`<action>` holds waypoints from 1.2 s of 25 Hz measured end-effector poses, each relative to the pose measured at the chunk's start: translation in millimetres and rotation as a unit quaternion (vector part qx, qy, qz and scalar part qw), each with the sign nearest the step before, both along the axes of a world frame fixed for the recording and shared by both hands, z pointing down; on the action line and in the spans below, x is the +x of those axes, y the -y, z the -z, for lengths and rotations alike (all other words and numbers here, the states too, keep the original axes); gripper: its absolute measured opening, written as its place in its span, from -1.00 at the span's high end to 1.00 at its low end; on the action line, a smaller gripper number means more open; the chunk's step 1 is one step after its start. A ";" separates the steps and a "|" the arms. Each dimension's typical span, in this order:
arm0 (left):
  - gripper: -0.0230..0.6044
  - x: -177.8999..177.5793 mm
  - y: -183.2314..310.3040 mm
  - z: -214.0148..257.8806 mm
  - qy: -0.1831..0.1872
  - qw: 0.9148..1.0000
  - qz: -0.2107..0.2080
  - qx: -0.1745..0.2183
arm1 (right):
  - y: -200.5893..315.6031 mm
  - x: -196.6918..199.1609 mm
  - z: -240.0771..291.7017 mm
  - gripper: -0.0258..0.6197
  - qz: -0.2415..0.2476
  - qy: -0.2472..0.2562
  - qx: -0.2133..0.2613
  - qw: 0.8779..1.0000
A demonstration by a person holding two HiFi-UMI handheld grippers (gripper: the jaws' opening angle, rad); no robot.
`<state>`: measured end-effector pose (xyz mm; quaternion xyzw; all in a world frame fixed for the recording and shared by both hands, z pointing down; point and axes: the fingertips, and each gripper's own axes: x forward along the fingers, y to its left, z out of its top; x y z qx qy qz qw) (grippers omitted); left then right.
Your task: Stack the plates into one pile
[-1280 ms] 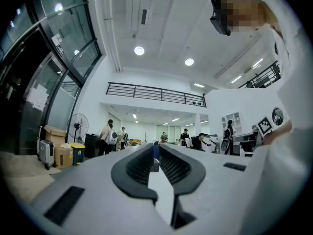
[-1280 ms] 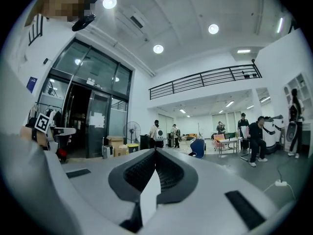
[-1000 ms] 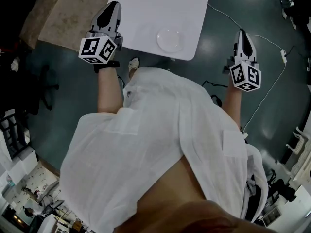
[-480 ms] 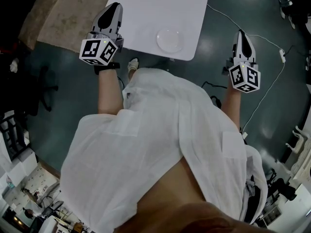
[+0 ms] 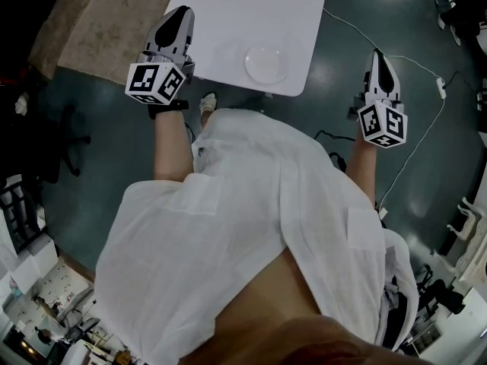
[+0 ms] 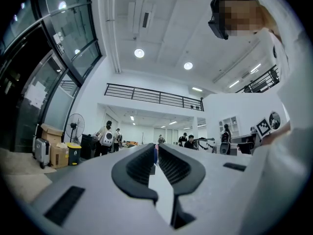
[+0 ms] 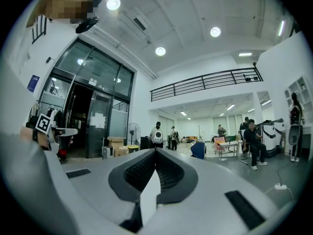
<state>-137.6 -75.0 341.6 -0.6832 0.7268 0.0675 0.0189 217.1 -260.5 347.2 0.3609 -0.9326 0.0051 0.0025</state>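
A pale, glassy plate (image 5: 266, 62) lies near the front edge of the white table (image 5: 243, 6); whether more plates lie under it I cannot tell. My left gripper (image 5: 178, 14) is held out level over the table's left front corner, left of the plate and apart from it. In the left gripper view its jaws (image 6: 156, 153) meet at the tips with nothing between them. My right gripper (image 5: 378, 55) hangs over the floor, right of the table, and its jaws (image 7: 156, 154) are shut and empty. Neither gripper view shows the plate.
A tan rug (image 5: 99, 21) lies left of the table. A white cable (image 5: 426, 135) and a power strip (image 5: 444, 88) run over the dark floor at the right. Both gripper views look out into a hall with people (image 7: 157, 133), a fan (image 6: 74, 126) and boxes (image 6: 54, 153).
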 end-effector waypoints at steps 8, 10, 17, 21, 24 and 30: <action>0.81 -0.7 0.0 1.4 0.006 1.000 -0.002 -0.002 | -1.7 0.5 -0.3 0.84 0.000 -0.001 0.001 1.000; 0.81 -2.3 -0.1 2.8 0.005 1.000 -0.001 0.001 | -1.4 0.0 -0.7 0.84 -0.001 -0.001 0.001 1.000; 0.81 2.1 -0.5 3.9 0.007 1.000 -0.004 0.000 | -2.6 2.7 0.0 0.84 -0.001 0.000 0.000 1.000; 0.81 1.3 -3.0 6.6 0.007 1.000 -0.003 0.003 | -4.6 1.9 0.9 0.84 0.001 0.001 0.000 1.000; 0.81 1.2 -0.9 4.3 0.008 1.000 -0.004 0.001 | -3.2 1.0 -1.6 0.84 0.003 -0.001 0.000 1.000; 0.81 3.0 1.2 1.8 0.008 1.000 -0.008 -0.001 | -2.0 -0.5 -1.4 0.84 0.006 -0.004 0.002 1.000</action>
